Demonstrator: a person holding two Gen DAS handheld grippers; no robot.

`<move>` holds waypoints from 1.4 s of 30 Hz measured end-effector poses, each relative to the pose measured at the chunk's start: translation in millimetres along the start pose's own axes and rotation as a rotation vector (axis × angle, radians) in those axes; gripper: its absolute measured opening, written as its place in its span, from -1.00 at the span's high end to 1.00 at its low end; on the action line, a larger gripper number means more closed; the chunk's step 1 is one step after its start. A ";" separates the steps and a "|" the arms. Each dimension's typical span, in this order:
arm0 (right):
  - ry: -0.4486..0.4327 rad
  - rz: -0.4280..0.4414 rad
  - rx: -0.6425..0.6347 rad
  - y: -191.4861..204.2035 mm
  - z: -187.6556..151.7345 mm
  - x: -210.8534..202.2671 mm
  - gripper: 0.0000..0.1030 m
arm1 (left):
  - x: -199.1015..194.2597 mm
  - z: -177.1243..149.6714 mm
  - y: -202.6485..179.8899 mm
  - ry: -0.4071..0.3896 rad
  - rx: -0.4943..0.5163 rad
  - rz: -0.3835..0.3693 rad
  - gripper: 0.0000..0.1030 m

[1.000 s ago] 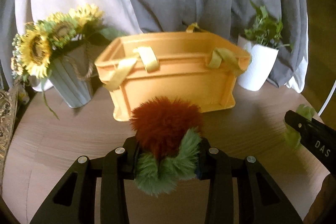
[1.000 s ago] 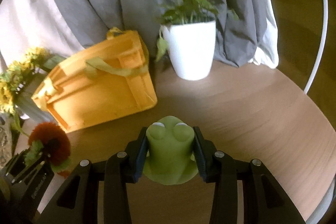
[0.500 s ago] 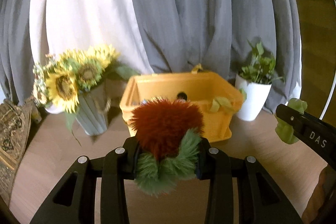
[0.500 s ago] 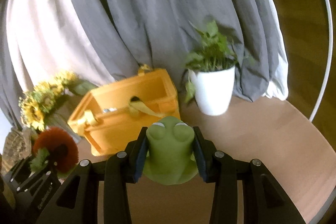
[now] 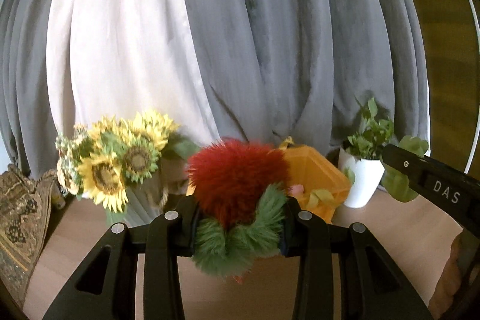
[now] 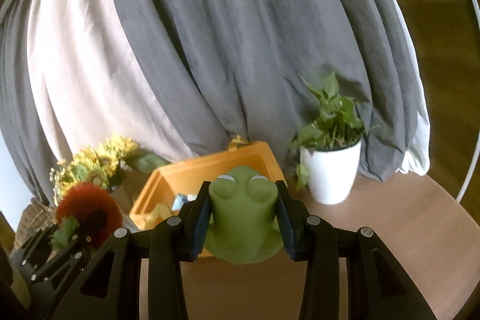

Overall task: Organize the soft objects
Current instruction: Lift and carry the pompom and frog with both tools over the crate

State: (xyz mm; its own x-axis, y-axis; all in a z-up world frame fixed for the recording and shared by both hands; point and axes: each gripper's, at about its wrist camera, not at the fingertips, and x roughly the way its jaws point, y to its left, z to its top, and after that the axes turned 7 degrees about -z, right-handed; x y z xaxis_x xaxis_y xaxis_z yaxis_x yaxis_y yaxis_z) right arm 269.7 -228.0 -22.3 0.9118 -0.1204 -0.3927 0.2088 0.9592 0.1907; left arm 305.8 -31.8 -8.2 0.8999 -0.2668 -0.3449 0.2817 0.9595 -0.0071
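Observation:
My left gripper is shut on a fluffy red and green plush, held above the wooden table. Behind the plush stands the open orange fabric basket, with small items partly showing inside. My right gripper is shut on a green frog toy, also lifted, in front of the same orange basket. The right gripper with its green toy shows at the right edge of the left wrist view. In the right wrist view the left gripper carries the red plush at lower left.
A vase of sunflowers stands left of the basket and a white pot with a green plant stands to its right. Grey and white curtains hang behind the round wooden table. A patterned cushion lies at far left.
Both grippers have risen with their toys and tipped up toward level, so the basket, vase and pot have sunk lower in both views and look smaller. Neither grip has changed.

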 end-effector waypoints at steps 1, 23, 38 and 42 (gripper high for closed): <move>-0.007 0.005 -0.002 2.6 3.1 0.6 0.19 | 0.7 2.0 0.7 -0.006 0.000 0.002 0.28; -0.069 0.073 -0.051 33.4 49.2 68.8 0.19 | 63.7 49.3 19.4 -0.091 0.022 -0.007 0.28; -0.028 0.036 -0.086 34.6 55.3 130.4 0.19 | 130.1 53.4 21.0 -0.051 0.032 -0.009 0.28; -0.009 0.025 -0.106 35.5 52.8 146.9 0.19 | 150.6 48.7 20.1 -0.015 0.026 -0.013 0.28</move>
State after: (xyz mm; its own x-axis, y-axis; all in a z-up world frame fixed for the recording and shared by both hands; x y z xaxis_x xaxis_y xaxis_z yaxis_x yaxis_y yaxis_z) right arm 429.8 -225.2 -25.8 0.9194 -0.0973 -0.3811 0.1474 0.9835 0.1044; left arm 463.2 -57.2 -14.6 0.9009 -0.2807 -0.3311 0.3017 0.9533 0.0127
